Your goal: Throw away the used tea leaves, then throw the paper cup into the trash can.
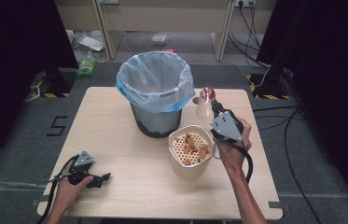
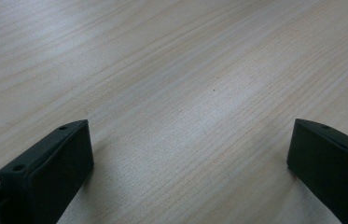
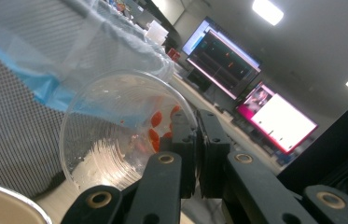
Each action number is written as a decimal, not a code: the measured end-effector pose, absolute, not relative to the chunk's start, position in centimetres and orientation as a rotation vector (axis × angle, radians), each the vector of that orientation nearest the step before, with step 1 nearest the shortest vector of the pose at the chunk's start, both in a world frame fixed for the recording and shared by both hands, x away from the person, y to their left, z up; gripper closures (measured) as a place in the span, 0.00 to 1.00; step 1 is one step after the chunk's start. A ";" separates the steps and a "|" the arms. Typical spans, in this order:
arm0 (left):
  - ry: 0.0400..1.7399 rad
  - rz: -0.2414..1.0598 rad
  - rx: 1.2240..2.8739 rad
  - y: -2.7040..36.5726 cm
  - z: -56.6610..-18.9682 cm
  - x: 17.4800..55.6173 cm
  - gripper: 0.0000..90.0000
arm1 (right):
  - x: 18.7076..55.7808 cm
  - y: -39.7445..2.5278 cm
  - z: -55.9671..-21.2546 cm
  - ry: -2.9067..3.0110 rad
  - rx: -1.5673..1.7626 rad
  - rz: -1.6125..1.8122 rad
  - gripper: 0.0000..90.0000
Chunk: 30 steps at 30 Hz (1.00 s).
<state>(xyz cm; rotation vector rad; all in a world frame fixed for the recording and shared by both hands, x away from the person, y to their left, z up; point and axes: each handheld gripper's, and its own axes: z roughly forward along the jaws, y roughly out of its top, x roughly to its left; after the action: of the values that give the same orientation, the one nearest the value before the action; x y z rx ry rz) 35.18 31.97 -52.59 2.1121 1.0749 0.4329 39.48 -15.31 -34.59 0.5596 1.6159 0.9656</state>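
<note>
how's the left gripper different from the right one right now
The left gripper lies low on the table near its front left edge, jaws wide apart and empty; the right gripper is raised beside the lined bin, jaws shut on the rim of a clear plastic cup. The left points across bare wood; the right points away from the person, toward the bin. Both are black, hand-held, and carry a grey plate.

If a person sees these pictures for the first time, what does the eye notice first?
Probably the trash bin with its pale blue bag, at the table's far middle. Right of it, the right claw grips a clear plastic cup. In front stands a cream container with orange-brown pieces.
</note>
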 end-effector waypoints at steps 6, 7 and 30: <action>1.075 0.433 2.112 32.0 -52.6 35.2 0.00 | 40.7 -15.7 -32.6 1.596 0.633 1.046 0.97; 1.075 0.433 2.112 32.0 -52.6 35.2 0.00 | 40.7 -15.7 -32.6 1.596 0.633 1.046 0.97; 1.077 0.434 2.111 32.0 -52.6 35.2 0.00 | 46.2 -12.3 -25.0 1.667 0.695 1.201 0.97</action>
<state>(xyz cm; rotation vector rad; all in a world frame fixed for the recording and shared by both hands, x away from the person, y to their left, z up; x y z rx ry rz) 35.15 31.96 -52.60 2.1114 1.0771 0.4342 46.15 -12.28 -25.00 0.6948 1.6670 1.2012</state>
